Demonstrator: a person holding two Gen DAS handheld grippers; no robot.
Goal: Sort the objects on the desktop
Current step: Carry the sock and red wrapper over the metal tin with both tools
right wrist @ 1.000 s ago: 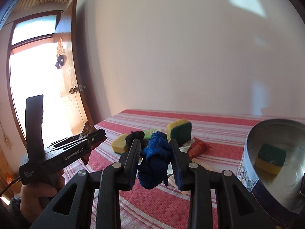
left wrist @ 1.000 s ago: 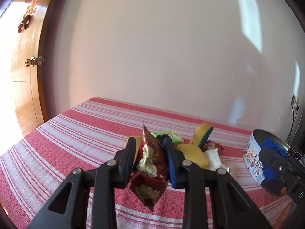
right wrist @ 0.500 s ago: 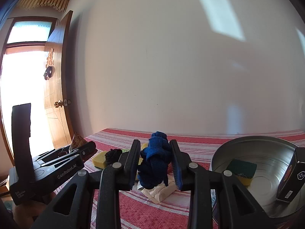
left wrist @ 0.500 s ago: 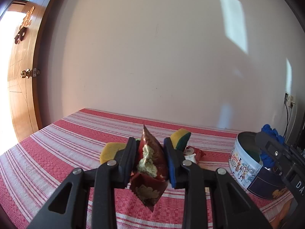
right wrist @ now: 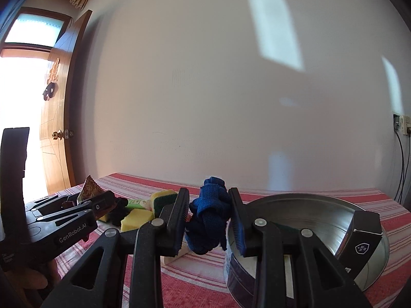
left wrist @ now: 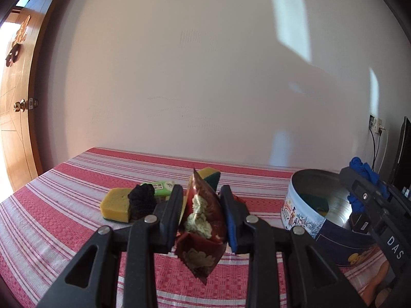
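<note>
My left gripper (left wrist: 201, 218) is shut on a dark red snack packet (left wrist: 201, 227), held above the red striped tablecloth (left wrist: 64, 200). My right gripper (right wrist: 209, 224) is shut on a knotted blue cloth (right wrist: 209, 220), held at the near rim of the round metal tin (right wrist: 321, 220). The tin also shows in the left wrist view (left wrist: 312, 205), with a green sponge (left wrist: 317, 201) and a black box (right wrist: 364, 233) inside. The right gripper shows in the left wrist view (left wrist: 370, 192) over the tin.
On the cloth lie yellow sponges (left wrist: 115, 204), a black cloth ball (left wrist: 141, 202), a green packet (left wrist: 163, 186) and a yellow-green sponge (left wrist: 212, 175). A white item (right wrist: 174, 254) lies below the blue cloth. A wall stands behind, a door (left wrist: 15, 107) at left.
Both grippers have moved rightward with their loads. The right gripper has come closer to the tin's rim, and the tin looms larger in its view.
</note>
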